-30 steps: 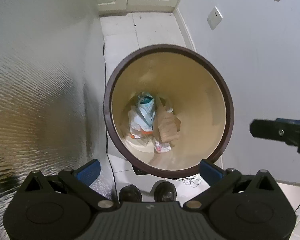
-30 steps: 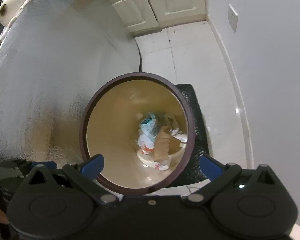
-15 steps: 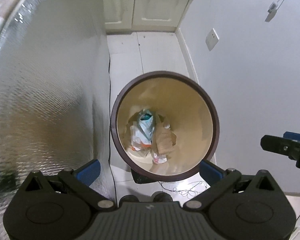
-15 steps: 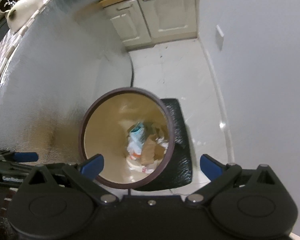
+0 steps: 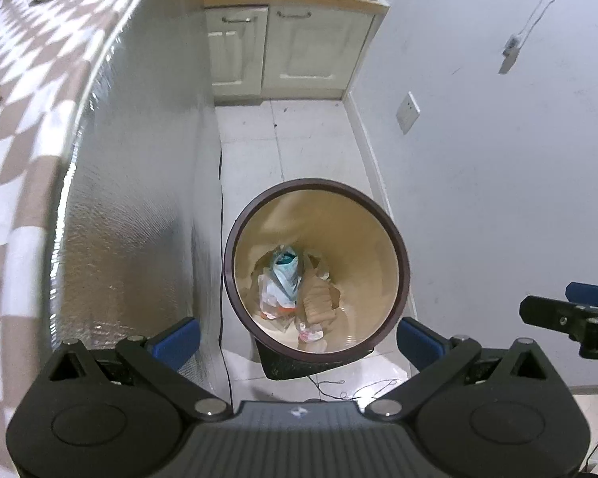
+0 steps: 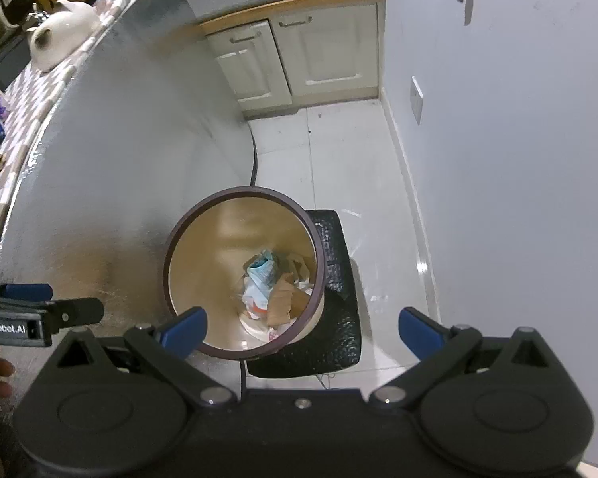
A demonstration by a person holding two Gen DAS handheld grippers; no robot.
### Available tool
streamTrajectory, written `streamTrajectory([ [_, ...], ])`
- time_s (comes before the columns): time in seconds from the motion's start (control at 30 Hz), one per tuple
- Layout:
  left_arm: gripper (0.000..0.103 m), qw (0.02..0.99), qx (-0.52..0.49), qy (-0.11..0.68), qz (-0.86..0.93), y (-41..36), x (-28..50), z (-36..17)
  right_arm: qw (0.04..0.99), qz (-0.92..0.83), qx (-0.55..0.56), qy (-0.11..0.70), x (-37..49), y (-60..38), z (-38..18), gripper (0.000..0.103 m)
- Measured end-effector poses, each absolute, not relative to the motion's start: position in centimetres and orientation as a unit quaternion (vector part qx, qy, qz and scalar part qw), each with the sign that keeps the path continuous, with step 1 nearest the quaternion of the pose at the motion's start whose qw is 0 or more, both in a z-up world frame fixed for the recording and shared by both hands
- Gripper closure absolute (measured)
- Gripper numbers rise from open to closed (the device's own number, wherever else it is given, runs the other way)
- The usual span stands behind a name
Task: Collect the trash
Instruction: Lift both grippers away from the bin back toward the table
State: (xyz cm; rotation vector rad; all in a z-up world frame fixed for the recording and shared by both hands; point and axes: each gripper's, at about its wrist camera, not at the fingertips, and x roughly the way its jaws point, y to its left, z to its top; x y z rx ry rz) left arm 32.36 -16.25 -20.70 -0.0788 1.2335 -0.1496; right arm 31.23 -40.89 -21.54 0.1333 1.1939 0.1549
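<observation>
My left gripper (image 5: 297, 340) is spread wide, its blue fingertips (image 5: 177, 338) far apart with nothing between them. My right gripper (image 6: 301, 330) is just as wide and just as empty. Each shows up at the edge of the other's view: the right one at the far right of the left camera, the left one at the far left of the right camera.

Straight ahead and below both tools stands the bin (image 5: 396, 239), a round tub with a dark brown rim and a tan inside. It sits on the floor, framed between my left fingertips and reaching just past the left fingertip of my right gripper. At its bottom lies the trash (image 5: 285, 279): a pale blue and white wrapper on top, torn brown cardboard (image 6: 285, 298) to the right of it, and some white scraps with red print nearest to me.

A black mat (image 6: 335, 306) lies under and to the right of the bin, with a thin wire on the tiles at its near edge.

To the left rises a silvery textured panel (image 5: 139, 207), topped by a checked counter (image 5: 24, 91) where a white teapot (image 6: 61, 34) sits. To the right is a plain wall (image 5: 498, 159) with a socket plate (image 5: 407, 117).

Farther on, white floor tiles (image 6: 339, 151) run up to cream cupboard doors (image 5: 283, 51).
</observation>
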Motion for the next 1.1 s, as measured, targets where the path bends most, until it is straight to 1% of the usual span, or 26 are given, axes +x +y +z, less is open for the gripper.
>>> streamTrajectory([
  [0.23, 0.0, 0.83, -0.046, 0.552, -0.068, -16.5, 30.0, -17.5, 0.836, 0.081, 0.052, 0.54, 29.5, -41.2, -18.6, 0.0],
  [0.67, 0.0, 0.871, -0.076, 0.484, -0.04, -15.3, 25.6, -11.4, 0.871, 0.115, 0.028, 0.477, 27.4, -41.3, -12.4, 0.0],
  [0.9, 0.0, 0.893, -0.091, 0.441, -0.014, -13.0, 23.2, -8.0, 0.885, 0.137, 0.016, 0.444, 26.9, -40.1, -9.7, 0.0],
  [1.1, 0.0, 0.909, -0.105, 0.402, 0.032, -9.2, 21.5, -5.5, 0.891, 0.172, 0.009, 0.42, 27.2, -37.6, -8.1, 0.0],
])
